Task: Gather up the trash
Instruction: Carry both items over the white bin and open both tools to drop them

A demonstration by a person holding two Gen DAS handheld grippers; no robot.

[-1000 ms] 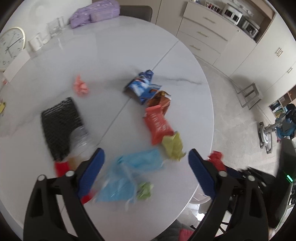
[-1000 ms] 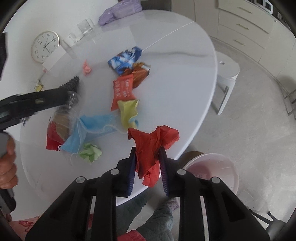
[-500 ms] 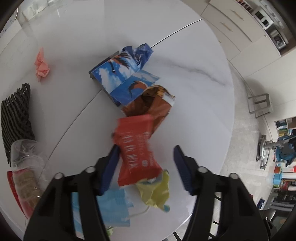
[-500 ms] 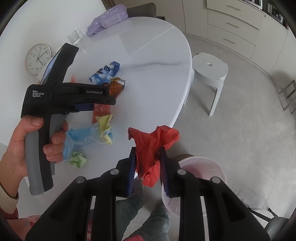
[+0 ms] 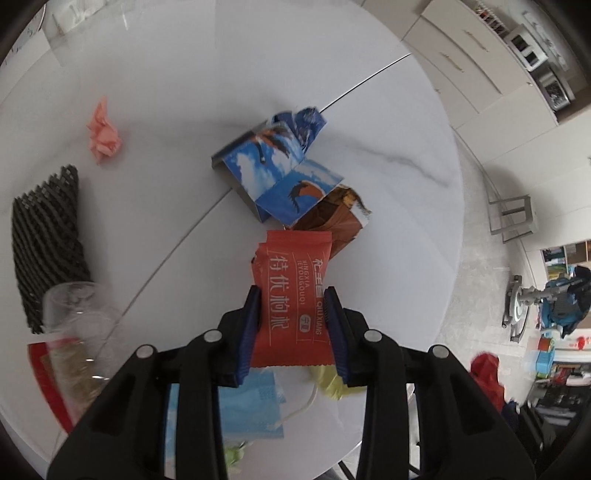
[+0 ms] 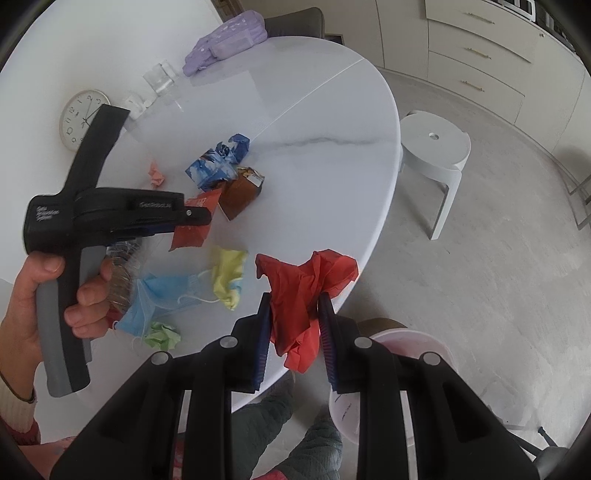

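Note:
My left gripper (image 5: 293,321) is shut on a red snack packet (image 5: 291,299) and holds it over the white table (image 5: 399,206); the packet also shows in the right wrist view (image 6: 192,225). My right gripper (image 6: 293,325) is shut on a crumpled red bag (image 6: 299,295), held past the table edge above a pink bin (image 6: 417,347). On the table lie a blue carton (image 5: 280,170), a brown wrapper (image 5: 332,218), a yellow wrapper (image 6: 227,277), a blue face mask (image 6: 162,299), a green paper ball (image 6: 162,334) and a pink paper ball (image 5: 103,133).
A black foam net (image 5: 44,236) and a clear plastic cup (image 5: 77,328) lie at the table's left. A clock (image 6: 83,118), a glass (image 6: 160,75) and a purple pouch (image 6: 225,35) sit at the far side. A white stool (image 6: 432,155) stands on the floor.
My left gripper moved in over the trash pile and shut on the red snack packet, lifting it. My right gripper carried the red bag off the table edge towards the pink bin.

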